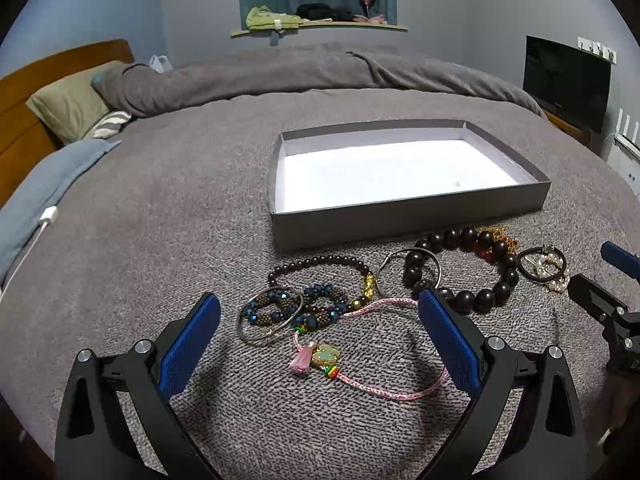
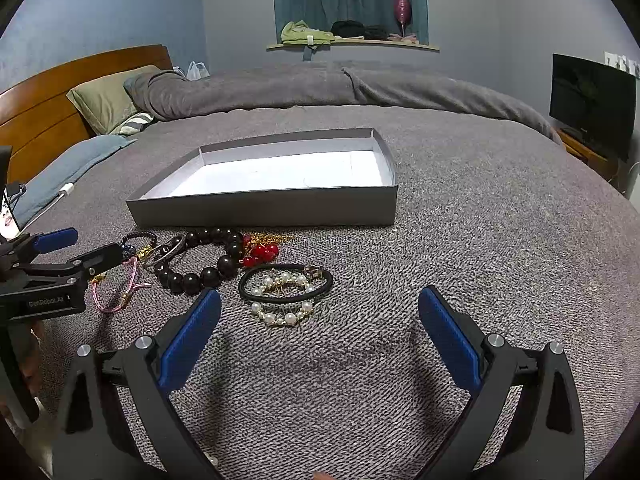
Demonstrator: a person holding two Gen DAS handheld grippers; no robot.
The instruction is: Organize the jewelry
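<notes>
A grey box (image 1: 400,216) with a white inside lies empty on the bed; it also shows in the right wrist view (image 2: 264,210). Jewelry lies in front of it: a pink cord bracelet (image 1: 384,388) with a green charm (image 1: 326,356), a blue bead bracelet (image 1: 288,308), a silver bangle (image 1: 244,328), a big dark bead bracelet (image 1: 464,264), a black hair tie (image 2: 248,292) and a pearl bracelet (image 2: 280,318). My left gripper (image 1: 320,320) is open over the pink cord. My right gripper (image 2: 320,312) is open, right of the pearls.
The grey blanket (image 2: 480,240) covers the bed. Pillows (image 1: 68,108) and a wooden headboard (image 1: 24,112) are at the far left. A dark screen (image 1: 568,80) stands at the right. A white cable (image 1: 44,224) lies at the left edge.
</notes>
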